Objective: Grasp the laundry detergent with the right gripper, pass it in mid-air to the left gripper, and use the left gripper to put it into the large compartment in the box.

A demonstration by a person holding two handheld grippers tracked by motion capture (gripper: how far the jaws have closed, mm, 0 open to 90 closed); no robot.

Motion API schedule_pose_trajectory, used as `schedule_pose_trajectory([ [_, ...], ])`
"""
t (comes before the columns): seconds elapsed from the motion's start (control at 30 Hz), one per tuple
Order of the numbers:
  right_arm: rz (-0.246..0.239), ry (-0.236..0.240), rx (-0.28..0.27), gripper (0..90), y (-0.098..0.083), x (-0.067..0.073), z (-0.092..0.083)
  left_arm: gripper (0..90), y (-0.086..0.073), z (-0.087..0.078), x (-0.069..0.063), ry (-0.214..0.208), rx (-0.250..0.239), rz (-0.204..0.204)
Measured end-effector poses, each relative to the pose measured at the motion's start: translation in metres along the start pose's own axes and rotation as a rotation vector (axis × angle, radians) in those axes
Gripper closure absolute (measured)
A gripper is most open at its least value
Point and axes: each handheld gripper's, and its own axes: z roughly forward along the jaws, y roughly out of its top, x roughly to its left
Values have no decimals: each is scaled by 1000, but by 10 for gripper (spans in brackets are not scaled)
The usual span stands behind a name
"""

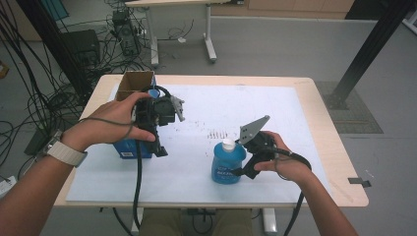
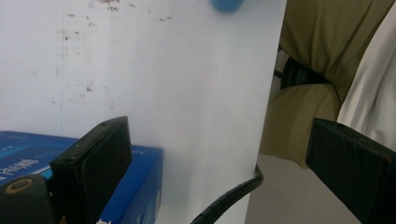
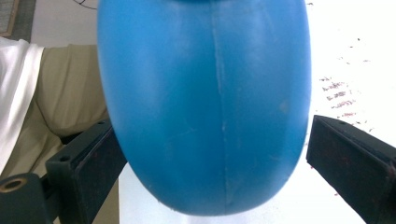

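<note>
Standing upright on the white sheet [image 1: 196, 177] that covers the table [image 1: 339, 162], the blue bottle [image 1: 228, 164] with its white cap [image 1: 228, 143] sits near the front edge, right of centre. The right gripper [image 1: 246, 164] is at the bottle's right side; in the right gripper view its jaws are spread, one on each flank of the bottle [image 3: 205, 107], with a slim gap visible on the right and the left contact uncertain. The bottle's label bears white lettering too small to read. The left gripper [image 1: 155, 118], jaws released and holding nothing, hovers over a blue box [image 1: 129, 147] beside a cardboard box [image 1: 135, 83]. White print on the blue box [image 2: 140, 186] is illegible.
</note>
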Motion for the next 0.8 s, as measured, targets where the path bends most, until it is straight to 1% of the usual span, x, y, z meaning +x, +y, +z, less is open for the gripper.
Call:
schedule_pose_trajectory([
  [0.33, 3, -2, -1, 54, -1, 0, 0, 75, 0, 1, 1, -1, 0, 0],
  [0.43, 2, -3, -1, 54, -1, 1, 0, 76, 0, 1, 1, -2, -5, -6],
  [0.47, 2, -4, -2, 54, -1, 1, 0, 76, 0, 1, 1, -1, -3, -1],
  [0.8, 0, -6, -4, 54, 1, 0, -1, 76, 1, 0, 0, 1, -2, 0],
])
